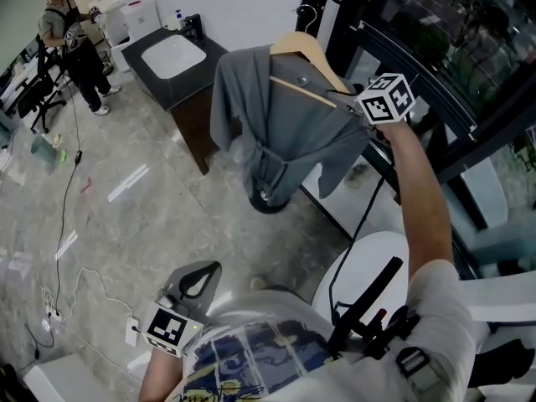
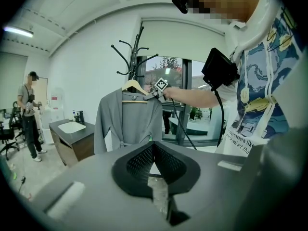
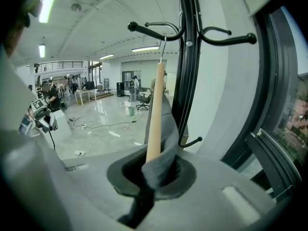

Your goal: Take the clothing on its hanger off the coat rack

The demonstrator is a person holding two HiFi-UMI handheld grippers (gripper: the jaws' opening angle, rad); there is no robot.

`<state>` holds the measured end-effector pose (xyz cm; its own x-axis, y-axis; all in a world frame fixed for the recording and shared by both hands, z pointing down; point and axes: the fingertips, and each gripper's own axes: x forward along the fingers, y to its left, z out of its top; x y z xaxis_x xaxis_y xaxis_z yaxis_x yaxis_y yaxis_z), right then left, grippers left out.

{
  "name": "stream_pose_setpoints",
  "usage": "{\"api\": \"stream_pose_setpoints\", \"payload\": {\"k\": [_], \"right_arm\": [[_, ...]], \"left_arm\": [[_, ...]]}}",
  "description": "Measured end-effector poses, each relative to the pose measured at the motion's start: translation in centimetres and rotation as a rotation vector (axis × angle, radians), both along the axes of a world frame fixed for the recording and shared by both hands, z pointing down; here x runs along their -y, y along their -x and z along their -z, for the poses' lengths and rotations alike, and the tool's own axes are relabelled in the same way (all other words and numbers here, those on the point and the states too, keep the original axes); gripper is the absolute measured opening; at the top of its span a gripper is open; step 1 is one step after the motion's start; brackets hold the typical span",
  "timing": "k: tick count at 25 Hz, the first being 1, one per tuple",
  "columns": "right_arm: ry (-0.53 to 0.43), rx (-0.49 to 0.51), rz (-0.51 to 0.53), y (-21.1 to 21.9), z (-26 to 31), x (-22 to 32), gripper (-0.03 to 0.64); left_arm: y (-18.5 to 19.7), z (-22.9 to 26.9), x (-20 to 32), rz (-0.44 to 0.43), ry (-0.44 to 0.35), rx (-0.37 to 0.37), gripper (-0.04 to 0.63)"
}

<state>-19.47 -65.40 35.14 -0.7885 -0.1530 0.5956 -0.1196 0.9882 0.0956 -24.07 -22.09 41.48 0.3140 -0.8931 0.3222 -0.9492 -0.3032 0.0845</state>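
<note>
Your left gripper (image 2: 153,144) hangs low beside your body, its jaws together with nothing between them. Further right, the grey garment (image 1: 276,132) drapes over its wooden hanger (image 1: 306,48), and the hanger's wire hook sits on an arm of the black coat rack (image 3: 185,57). Your right gripper (image 3: 154,170) is clamped on the near end of the hanger, pinching a fold of grey cloth against the wood.
</note>
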Motion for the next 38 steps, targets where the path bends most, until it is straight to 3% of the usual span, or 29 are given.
{"api": "stream_pose_setpoints", "payload": {"k": [7,16,24,38], "right_arm": [[-0.055,0.013,-0.042,-0.8,2.4,-2.0,0.006],[-0.115,0.026,-0.068,-2.6,6.1,-8.7,0.006],[-0.148,0.070,-0.075,-5.0,7.8,-17.2,0.006],[-0.150,0.109,-0.001,-7.3,7.3,-34.6,0.006]], "left_arm": [[0.6,-0.3,-2.4,-0.014,-0.018,-0.009,0.003],[0.8,0.9,-7.2,-0.052,-0.036,-0.016,0.003],[0.1,2.1,-12.6,-0.068,-0.076,-0.026,0.003],[-2.5,1.5,-22.1,-0.116,-0.049,-0.020,0.003]]}}
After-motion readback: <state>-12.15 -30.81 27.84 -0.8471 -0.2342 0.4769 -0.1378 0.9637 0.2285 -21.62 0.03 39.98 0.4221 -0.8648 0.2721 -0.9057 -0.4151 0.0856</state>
